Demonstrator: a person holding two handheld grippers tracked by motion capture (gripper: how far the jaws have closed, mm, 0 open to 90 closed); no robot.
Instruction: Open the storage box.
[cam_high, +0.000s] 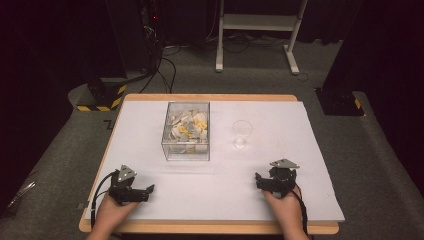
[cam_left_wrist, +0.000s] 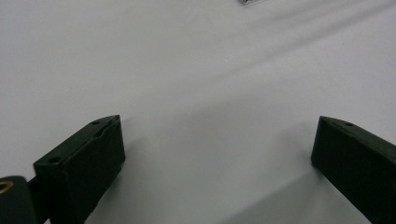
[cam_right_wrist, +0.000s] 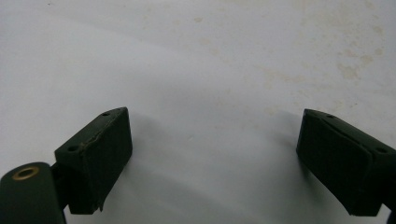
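The left gripper (cam_high: 148, 190) has its black fingers (cam_left_wrist: 84, 163) spread wide with nothing between them, only bare white surface (cam_left_wrist: 196, 93) under the gap. It rests low near the near left corner of the surface, held by the person's left hand (cam_high: 111, 212). The right gripper (cam_high: 258, 179) is likewise released, its black fingers (cam_right_wrist: 95, 154) parted over faintly stained white, near the near right corner, in the right hand (cam_high: 286, 205). Well beyond both pairs of fingers, toward the far edge and left of the middle, stands the clear square plastic box of white and yellow pieces (cam_high: 186, 131). Just right of it, apart from it, stands the small clear plastic cup (cam_high: 241, 134), upright, closer to the right gripper than to the left.
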